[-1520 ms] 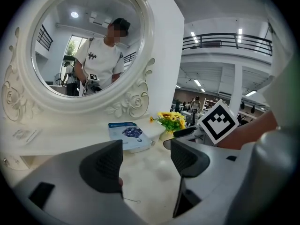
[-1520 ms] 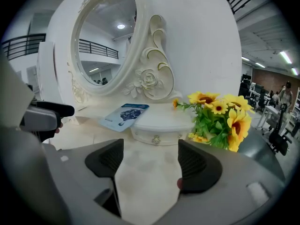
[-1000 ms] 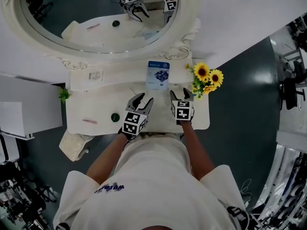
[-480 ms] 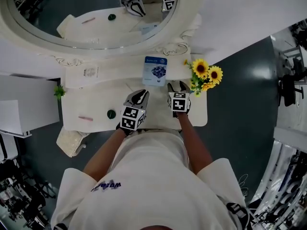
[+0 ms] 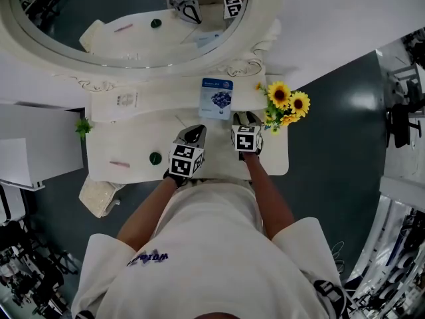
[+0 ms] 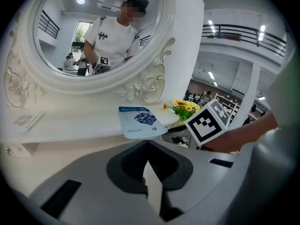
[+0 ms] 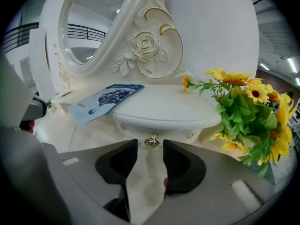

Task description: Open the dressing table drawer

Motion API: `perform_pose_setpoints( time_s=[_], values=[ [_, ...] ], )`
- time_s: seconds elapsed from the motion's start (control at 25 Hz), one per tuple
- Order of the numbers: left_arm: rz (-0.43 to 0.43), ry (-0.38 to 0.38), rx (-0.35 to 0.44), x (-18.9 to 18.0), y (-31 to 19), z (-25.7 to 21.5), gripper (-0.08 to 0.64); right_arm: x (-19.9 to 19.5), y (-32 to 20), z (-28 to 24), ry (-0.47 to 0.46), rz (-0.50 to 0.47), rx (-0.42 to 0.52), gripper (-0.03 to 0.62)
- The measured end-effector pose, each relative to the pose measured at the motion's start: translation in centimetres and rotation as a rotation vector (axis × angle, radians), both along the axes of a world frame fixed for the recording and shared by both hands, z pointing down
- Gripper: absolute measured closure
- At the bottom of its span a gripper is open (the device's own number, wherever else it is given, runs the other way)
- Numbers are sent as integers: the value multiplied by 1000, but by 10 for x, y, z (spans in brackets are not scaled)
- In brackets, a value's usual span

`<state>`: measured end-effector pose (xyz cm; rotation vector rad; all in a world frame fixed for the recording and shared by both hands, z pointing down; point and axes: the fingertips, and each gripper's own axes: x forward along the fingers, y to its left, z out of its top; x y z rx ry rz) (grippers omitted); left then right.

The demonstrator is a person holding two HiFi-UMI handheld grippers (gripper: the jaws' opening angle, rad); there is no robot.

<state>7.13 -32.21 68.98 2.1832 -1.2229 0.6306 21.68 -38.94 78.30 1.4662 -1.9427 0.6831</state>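
The white dressing table [image 5: 126,145] has a small raised drawer [image 7: 180,129] with a gold knob [image 7: 151,141]. My right gripper [image 7: 150,147] points at that knob. Its jaws have just been closing and stand a little apart, with the knob at their tips and a gap on each side. In the head view the right gripper [image 5: 247,117] sits at the foot of the raised shelf and hides the drawer. My left gripper [image 5: 194,133] hovers over the tabletop just to its left. In its own view the left gripper [image 6: 147,142] is shut with nothing between the tips.
A blue packet [image 5: 217,98] leans on the shelf under the oval mirror [image 5: 126,18]. Yellow sunflowers [image 5: 287,108] stand close to the right of the right gripper. A small green round thing [image 5: 155,157] and a pink item [image 5: 119,164] lie at the table's left.
The left gripper's jaws have closed from clearly apart to touching. The right gripper has edged forward and down toward the shelf, its jaws narrower.
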Motion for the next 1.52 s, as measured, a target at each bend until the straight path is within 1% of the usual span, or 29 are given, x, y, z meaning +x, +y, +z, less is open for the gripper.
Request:
perform_pose_setpoints(
  time_s=[0.12, 0.2, 0.28, 0.4, 0.52, 0.84, 1.08, 1.52],
  values=[
    [3, 1, -11, -1, 5, 2, 551, -3, -5, -4, 17, -3, 10, 434],
    [5, 4, -18, -1, 8, 3, 551, -4, -8, -7, 16, 7, 12, 468],
    [8, 8, -22, 0, 10, 3, 551, -2, -8, -5, 6, 17, -1, 482],
    [10, 9, -21, 0, 8, 3, 551, 1, -9, 0, -4, 23, -7, 485],
    [2, 17, -32, 0, 12, 2, 551, -2, -5, 0, 17, 5, -9, 488],
    [10, 24, -36, 6, 13, -5, 551, -4, -6, 0, 33, -15, -78, 489],
    [27, 34, -49, 15, 24, -7, 551, -3, -6, 0, 31, -12, -81, 489],
    [-6, 35, -44, 7, 22, -8, 551, -4, -5, 1, 34, -17, -89, 489]
  ],
)
